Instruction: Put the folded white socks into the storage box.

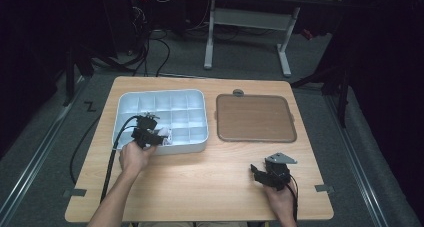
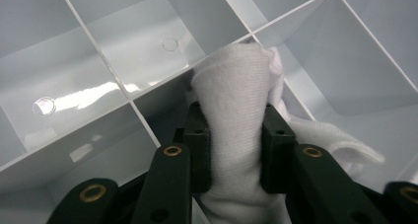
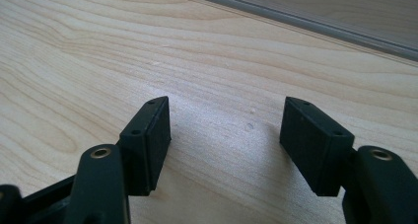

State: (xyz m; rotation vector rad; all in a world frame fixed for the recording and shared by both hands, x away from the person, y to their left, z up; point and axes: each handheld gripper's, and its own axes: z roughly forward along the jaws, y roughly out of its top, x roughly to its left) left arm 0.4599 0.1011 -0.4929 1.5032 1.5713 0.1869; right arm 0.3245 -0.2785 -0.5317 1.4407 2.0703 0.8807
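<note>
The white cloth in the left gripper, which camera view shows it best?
The left gripper view: the white cloth sits close up, pinched between the left gripper jaws over the divided tray. The high view shows it as a small white patch.

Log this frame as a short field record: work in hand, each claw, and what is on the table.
work: wiping the compartments of the white divided tray with a white cloth
left claw: shut on the cloth, inside the tray's near edge
right claw: open, nothing between the jaws, over bare wooden table
also on table: brown lid, lying flat to the right of the tray
</note>
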